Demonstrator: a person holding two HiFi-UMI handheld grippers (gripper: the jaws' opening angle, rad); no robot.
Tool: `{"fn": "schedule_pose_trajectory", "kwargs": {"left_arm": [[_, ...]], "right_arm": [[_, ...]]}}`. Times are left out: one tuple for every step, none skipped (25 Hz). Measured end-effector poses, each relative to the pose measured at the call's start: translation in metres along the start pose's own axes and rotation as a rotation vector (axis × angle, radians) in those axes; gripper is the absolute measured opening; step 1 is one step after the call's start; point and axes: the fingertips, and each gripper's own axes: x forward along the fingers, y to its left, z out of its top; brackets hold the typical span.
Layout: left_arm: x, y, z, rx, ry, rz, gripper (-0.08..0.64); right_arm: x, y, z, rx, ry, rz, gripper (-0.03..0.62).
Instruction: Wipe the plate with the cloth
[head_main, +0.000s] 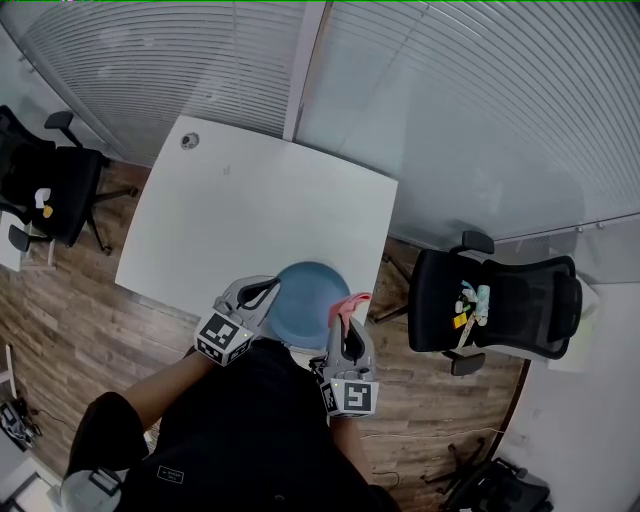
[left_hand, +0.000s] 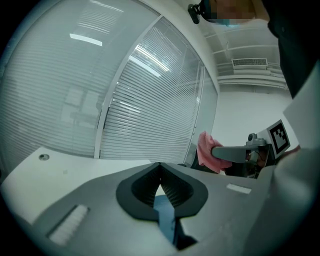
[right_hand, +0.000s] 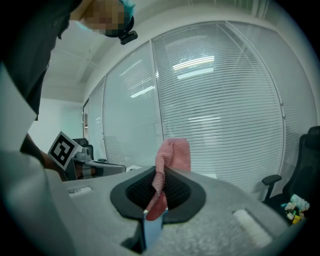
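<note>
Head view: looks like the set-up just ahead of the first stroke. Round blue plate (head_main: 305, 305) at the near edge of the white table (head_main: 250, 205), pinched at its left rim by the closed left gripper (head_main: 263, 293). Crumpled pink cloth (head_main: 350, 303) pinched in the closed right gripper (head_main: 345, 325) at the plate's right rim, contact unclear. Nothing on the plate's face. Calls next for lowering the cloth onto that face and sweeping across it.

Left gripper view: jaws together on a blue strip, probably the plate (left_hand: 165, 215) rim; cloth (left_hand: 205, 149) off to the right.

Right gripper view: jaws clamped on the cloth (right_hand: 175, 155), upper fold standing free above them.
</note>
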Motion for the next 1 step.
{"fn": "schedule_pose_trajectory", "kwargs": {"left_arm": [[-0.0002,0.0006,-0.0005,-0.003,0.002,-0.001,0.0]], "right_arm": [[0.0002,0.0003,-0.0003,-0.001,0.001,0.0,0.025]]}}
